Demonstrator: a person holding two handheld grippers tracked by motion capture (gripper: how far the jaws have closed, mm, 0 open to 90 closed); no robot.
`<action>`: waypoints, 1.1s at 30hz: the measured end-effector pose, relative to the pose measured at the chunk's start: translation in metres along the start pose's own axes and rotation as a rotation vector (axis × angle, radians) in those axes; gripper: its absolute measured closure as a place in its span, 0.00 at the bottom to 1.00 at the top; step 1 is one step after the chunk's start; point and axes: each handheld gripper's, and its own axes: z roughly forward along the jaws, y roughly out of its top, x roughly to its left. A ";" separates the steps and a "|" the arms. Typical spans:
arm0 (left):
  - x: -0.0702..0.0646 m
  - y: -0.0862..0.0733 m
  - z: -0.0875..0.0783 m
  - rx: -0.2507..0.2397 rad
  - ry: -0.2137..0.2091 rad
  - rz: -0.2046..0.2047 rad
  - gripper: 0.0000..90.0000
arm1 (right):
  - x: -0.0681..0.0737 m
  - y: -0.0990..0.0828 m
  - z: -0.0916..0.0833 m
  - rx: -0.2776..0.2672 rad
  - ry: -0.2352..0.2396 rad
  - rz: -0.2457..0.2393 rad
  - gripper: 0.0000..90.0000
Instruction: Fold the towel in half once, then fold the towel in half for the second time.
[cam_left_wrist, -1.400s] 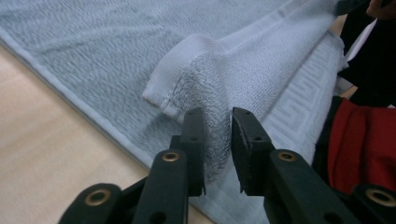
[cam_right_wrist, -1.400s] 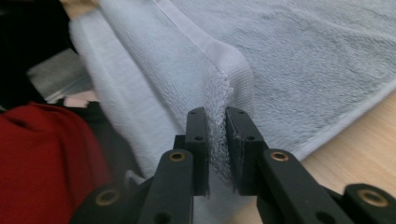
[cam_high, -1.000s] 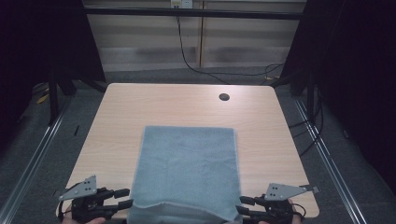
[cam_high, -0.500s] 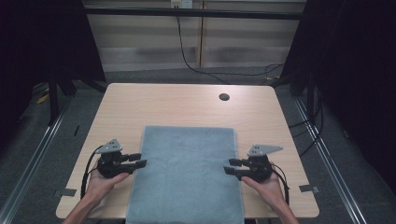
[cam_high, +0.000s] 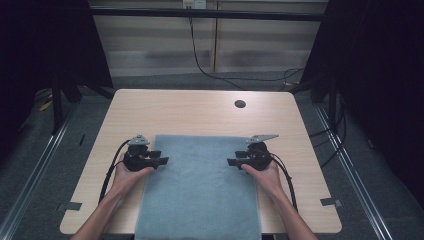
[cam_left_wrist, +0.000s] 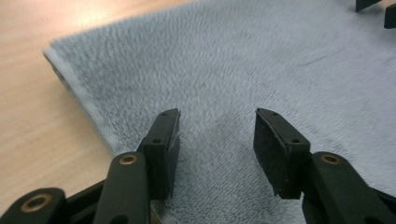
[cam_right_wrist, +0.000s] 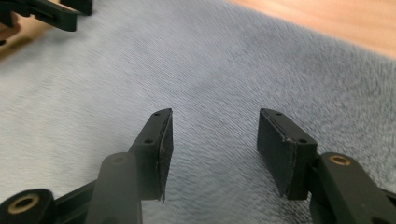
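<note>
The left gripper (cam_high: 162, 161) hangs over the left edge of the grey-blue fluffy rectangular towel (cam_high: 200, 187), its jaws having just been opening, now about half apart with nothing between them. The right gripper (cam_high: 232, 162), over the right edge, has also just been opening and holds nothing. The towel lies flat on the light wooden table (cam_high: 200, 112), reaching its near edge. A dark round hole (cam_high: 240, 104) marks the tabletop; black curtains flank the room.
</note>
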 end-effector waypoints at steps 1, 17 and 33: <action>-0.001 -0.001 0.001 0.001 0.008 0.024 0.57 | -0.002 -0.002 0.003 0.017 0.003 0.006 0.51; -0.028 -0.024 -0.018 0.012 -0.033 0.035 0.59 | 0.012 -0.023 -0.009 0.050 0.047 0.001 0.51; -0.038 -0.027 -0.048 -0.019 -0.091 0.036 0.57 | 0.026 -0.024 -0.043 0.050 0.039 -0.040 0.51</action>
